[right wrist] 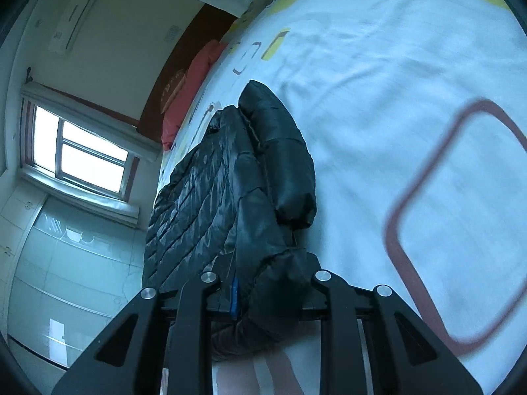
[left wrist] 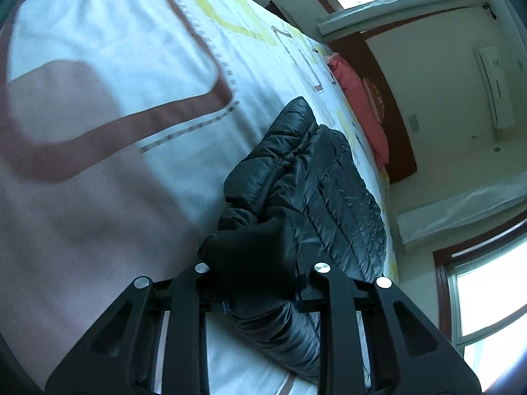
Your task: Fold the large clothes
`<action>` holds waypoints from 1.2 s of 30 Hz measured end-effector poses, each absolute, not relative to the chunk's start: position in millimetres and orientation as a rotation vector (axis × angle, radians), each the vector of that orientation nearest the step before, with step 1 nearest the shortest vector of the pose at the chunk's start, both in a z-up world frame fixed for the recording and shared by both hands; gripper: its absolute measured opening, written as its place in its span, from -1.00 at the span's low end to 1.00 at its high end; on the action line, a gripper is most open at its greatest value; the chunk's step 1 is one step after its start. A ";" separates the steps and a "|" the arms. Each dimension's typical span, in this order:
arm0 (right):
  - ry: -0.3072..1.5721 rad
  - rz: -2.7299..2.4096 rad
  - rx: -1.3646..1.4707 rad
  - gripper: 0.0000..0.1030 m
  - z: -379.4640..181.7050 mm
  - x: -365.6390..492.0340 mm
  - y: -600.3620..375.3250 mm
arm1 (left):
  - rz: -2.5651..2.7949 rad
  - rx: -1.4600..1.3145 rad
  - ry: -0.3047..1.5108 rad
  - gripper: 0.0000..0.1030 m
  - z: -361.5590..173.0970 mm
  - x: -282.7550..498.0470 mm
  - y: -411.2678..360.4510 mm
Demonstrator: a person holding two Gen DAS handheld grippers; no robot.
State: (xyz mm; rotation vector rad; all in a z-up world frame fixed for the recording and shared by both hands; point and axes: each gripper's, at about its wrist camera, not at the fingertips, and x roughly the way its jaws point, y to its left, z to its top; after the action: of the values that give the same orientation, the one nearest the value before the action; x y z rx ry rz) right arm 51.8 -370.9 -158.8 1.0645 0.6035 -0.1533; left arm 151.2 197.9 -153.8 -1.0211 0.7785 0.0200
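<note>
A black quilted puffer jacket (left wrist: 316, 177) lies on the bed, its sleeves folded in over the body. It also shows in the right wrist view (right wrist: 210, 197). My left gripper (left wrist: 260, 263) is shut on a bunch of the jacket's near hem. My right gripper (right wrist: 270, 273) is shut on the near hem too, at the other corner. The fingertips of both are buried in the fabric. Both views are tilted and blurred.
The bed has a white cover (left wrist: 108, 42) with brown and yellow rounded squares; it also shows in the right wrist view (right wrist: 411, 65). Red pillows (left wrist: 359, 98) lean on a dark headboard (left wrist: 395, 125). Windows (right wrist: 82, 154) and a wardrobe (right wrist: 66, 279) lie beyond the bed.
</note>
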 end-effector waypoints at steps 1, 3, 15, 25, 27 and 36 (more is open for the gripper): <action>0.607 -0.151 1.064 -0.55 -159.4 46.1 -369.6 | 0.021 -1.022 0.781 -0.53 -154.3 142.0 199.7; 0.613 -0.147 1.068 -0.55 -161.4 42.0 -368.4 | 0.021 -1.013 0.785 -0.53 -155.4 127.9 199.4; 0.582 -0.223 1.057 0.05 -154.8 5.3 -397.1 | 0.074 -0.855 0.787 0.27 -137.4 96.6 210.3; 0.649 -0.410 0.691 0.02 -107.2 13.9 -379.6 | 0.221 -0.479 0.771 0.27 -95.5 73.5 217.7; 0.677 -0.381 0.595 0.01 -99.1 31.4 -358.9 | 0.206 -0.348 0.745 0.24 -78.2 81.8 193.6; 0.800 -0.198 0.254 -0.23 -93.9 142.6 -246.3 | 0.030 -0.058 0.784 -0.03 -75.2 160.6 67.5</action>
State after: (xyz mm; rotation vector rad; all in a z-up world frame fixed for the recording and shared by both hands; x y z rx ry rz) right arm 142.6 -246.3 -93.9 0.2545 0.8004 -0.1978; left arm 160.6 67.5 -75.2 -0.0585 0.7844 0.0300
